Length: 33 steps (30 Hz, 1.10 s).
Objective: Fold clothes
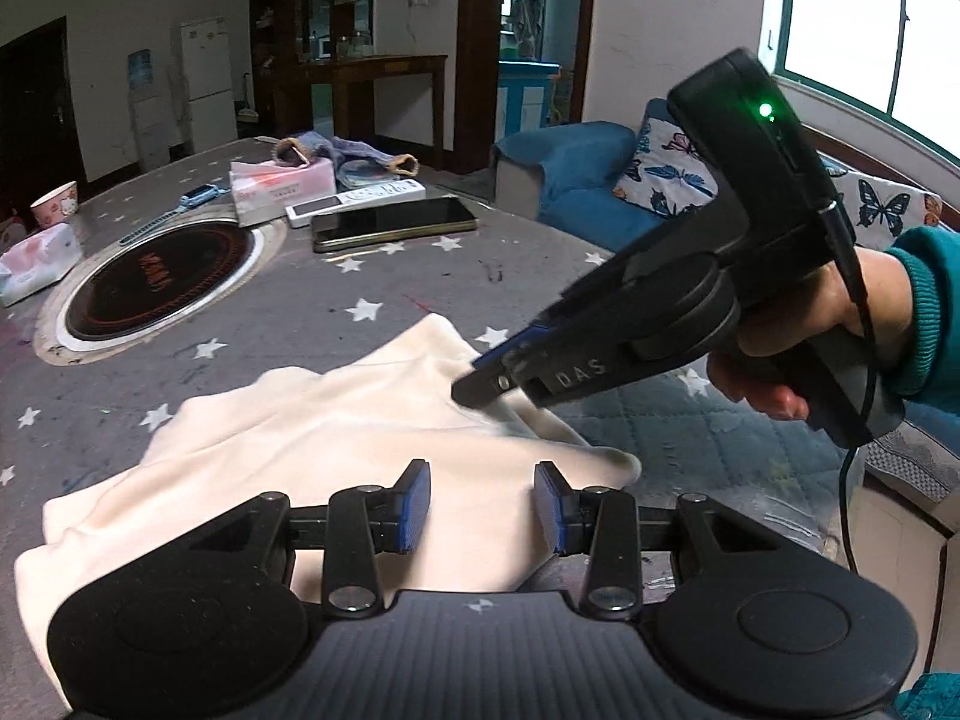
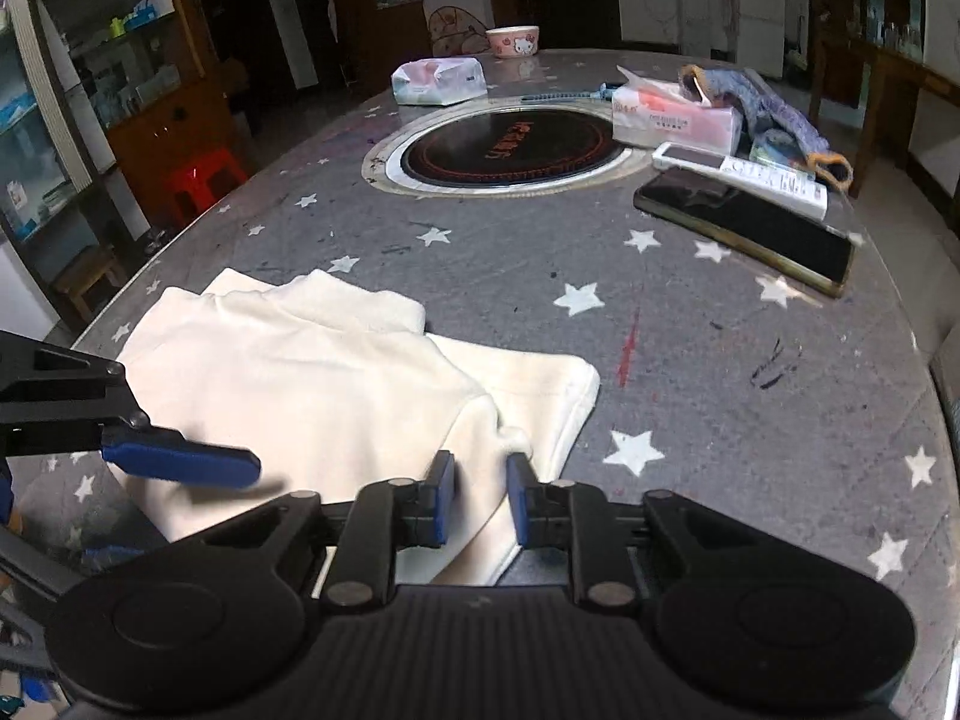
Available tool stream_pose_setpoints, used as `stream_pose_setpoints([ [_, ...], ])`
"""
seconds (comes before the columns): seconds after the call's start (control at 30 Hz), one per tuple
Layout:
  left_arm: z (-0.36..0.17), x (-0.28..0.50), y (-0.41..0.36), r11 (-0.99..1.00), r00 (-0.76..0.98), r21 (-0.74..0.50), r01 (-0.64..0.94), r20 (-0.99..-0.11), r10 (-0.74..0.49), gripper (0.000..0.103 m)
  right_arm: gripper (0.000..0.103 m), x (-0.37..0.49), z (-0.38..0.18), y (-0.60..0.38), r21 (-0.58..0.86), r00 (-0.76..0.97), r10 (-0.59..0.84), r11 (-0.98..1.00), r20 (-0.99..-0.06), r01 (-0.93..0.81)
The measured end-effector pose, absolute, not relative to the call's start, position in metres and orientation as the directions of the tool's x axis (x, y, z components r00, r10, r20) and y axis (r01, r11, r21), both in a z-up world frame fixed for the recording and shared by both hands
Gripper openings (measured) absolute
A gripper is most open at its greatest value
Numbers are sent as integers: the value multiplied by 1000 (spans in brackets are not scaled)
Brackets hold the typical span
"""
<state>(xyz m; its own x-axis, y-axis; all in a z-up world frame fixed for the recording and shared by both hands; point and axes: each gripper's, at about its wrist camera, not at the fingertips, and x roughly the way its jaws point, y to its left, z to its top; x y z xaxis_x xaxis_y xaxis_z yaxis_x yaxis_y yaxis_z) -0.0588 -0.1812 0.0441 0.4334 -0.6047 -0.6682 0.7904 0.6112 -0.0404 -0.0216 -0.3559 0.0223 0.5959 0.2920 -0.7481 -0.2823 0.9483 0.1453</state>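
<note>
A cream garment (image 1: 312, 450) lies partly folded on the star-patterned table cover, near the front edge. My left gripper (image 1: 481, 507) hovers open just over its near part, with nothing between the blue pads. One of its fingers (image 2: 180, 462) reaches in from the left in the right wrist view. My right gripper (image 2: 480, 498) is shut on a raised fold of the cream garment (image 2: 300, 372) at its right side. From the left wrist view, the right gripper (image 1: 477, 384) comes in from the right, held by a hand in a teal sleeve, tips down on the cloth.
A round inset hob (image 2: 510, 147) sits mid-table. Behind it and to the right lie a dark phone (image 2: 750, 234), a white remote (image 2: 744, 177), a tissue box (image 2: 678, 120) and a blue cloth (image 2: 774, 114). A tissue pack (image 2: 438, 81) and a bowl (image 2: 513, 41) are at the far edge. A blue sofa (image 1: 576, 180) stands beyond.
</note>
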Motion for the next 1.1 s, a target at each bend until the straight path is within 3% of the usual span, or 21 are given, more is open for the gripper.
stream_pose_setpoints([
  [0.07,43,-59,-184,604,425,-46,796,-668,-611,41,4,-25,27,-352,95,624,267,951,-734,-296],
  [0.3,34,-60,-191,574,382,-70,816,-680,-626,41,3,-33,40,-332,-113,711,160,940,-685,-321],
  [0.47,23,-61,-189,584,371,-86,807,-694,-616,42,5,-22,19,-336,-87,671,149,948,-726,-305],
  [0.57,30,-66,-178,593,380,-93,800,-685,-621,43,12,-28,34,-341,-27,662,189,953,-725,-302],
  [0.7,38,-73,-157,621,409,-96,778,-673,-616,44,13,-49,54,-336,23,662,271,934,-698,-357],
  [0.8,44,-75,-132,673,458,-96,733,-663,-592,44,13,-61,55,-327,84,608,348,904,-714,-419],
  [1.1,41,-53,-47,843,575,-127,522,-677,-458,47,15,-68,30,-316,58,544,313,899,-778,-435],
])
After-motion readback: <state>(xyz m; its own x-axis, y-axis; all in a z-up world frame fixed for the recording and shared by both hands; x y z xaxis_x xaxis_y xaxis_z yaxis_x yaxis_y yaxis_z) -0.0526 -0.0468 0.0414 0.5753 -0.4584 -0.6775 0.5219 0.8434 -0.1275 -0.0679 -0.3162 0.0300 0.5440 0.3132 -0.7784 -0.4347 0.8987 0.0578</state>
